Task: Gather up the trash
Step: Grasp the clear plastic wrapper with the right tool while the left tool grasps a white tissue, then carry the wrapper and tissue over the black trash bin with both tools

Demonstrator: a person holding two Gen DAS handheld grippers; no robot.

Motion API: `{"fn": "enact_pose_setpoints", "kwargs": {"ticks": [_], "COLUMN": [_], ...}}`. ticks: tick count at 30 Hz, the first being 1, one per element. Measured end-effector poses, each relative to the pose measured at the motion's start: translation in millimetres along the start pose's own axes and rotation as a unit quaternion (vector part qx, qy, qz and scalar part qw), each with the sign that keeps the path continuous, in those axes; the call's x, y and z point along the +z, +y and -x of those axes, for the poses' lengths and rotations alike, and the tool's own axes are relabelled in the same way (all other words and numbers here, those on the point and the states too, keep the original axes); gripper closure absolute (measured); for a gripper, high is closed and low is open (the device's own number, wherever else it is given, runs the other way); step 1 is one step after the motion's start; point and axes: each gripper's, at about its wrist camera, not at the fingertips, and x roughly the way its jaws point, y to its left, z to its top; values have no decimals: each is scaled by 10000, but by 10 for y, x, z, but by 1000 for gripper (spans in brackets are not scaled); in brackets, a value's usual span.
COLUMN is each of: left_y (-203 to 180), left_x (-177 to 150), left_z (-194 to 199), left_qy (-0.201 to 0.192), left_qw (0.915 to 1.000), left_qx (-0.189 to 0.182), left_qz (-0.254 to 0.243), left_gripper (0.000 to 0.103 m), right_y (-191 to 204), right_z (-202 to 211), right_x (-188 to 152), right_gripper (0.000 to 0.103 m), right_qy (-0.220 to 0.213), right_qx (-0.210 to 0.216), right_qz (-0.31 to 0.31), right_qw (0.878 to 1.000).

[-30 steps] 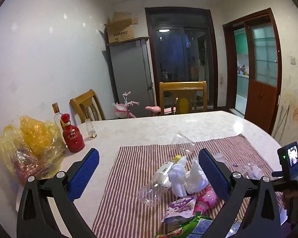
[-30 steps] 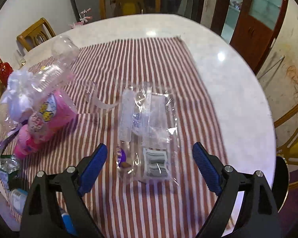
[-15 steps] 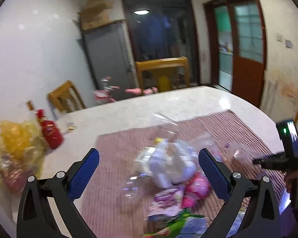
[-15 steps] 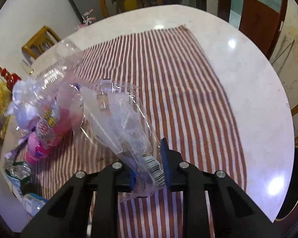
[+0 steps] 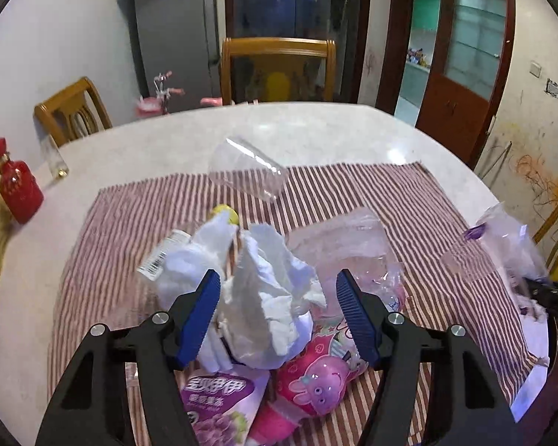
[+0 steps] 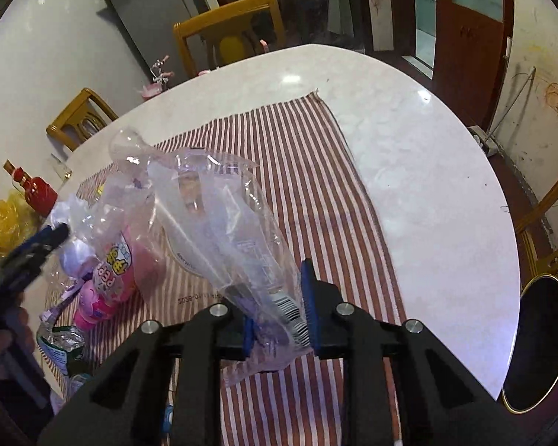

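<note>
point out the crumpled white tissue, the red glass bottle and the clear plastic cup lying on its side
crumpled white tissue (image 5: 268,290): left wrist view, middle of the wad
red glass bottle (image 5: 18,189): left wrist view, its round body
clear plastic cup lying on its side (image 5: 247,173): left wrist view, its side wall

A home dining room is shown: a round marble-look tabletop (image 5: 316,130) is covered by a striped cloth (image 5: 409,200) and ringed by wooden chairs (image 5: 277,68). A grey refrigerator (image 5: 176,33), a child's pink tricycle (image 5: 160,94) and crayon-scribbled walls (image 5: 535,174) are seen behind.
</note>
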Motion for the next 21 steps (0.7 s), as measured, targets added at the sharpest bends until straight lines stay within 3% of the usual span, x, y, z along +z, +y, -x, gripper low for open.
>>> {"fn": "enact_pose_setpoints", "kwargs": {"ticks": [2, 4, 7, 10, 16, 21], "left_y": [4, 23, 94, 128, 106, 92], "left_x": [-1, 5, -7, -24, 111, 229], "left_z": [-43, -62, -69, 13, 431, 839], "left_qy": [44, 94, 239, 117, -464, -924], "left_qw": [10000, 9998, 9989, 9992, 9988, 9954], "left_qx": [-54, -84, -290, -252, -107, -221], "left_qz": [30, 124, 284, 301, 144, 87], "left_gripper": [45, 86, 90, 92, 92, 92], "right_y": [-20, -48, -59, -48, -13, 53], "right_z": [21, 39, 67, 85, 140, 285], "right_x": [15, 24, 14, 13, 8, 28], "right_gripper": [81, 81, 80, 80, 80, 80], "right_qy": [-35, -57, -91, -114, -171, -344], "right_qx": [23, 33, 67, 100, 134, 175], "right_qz": [-18, -41, -57, -46, -9, 84], "right_qw": [10000, 10000, 9999, 9999, 9998, 9992]}}
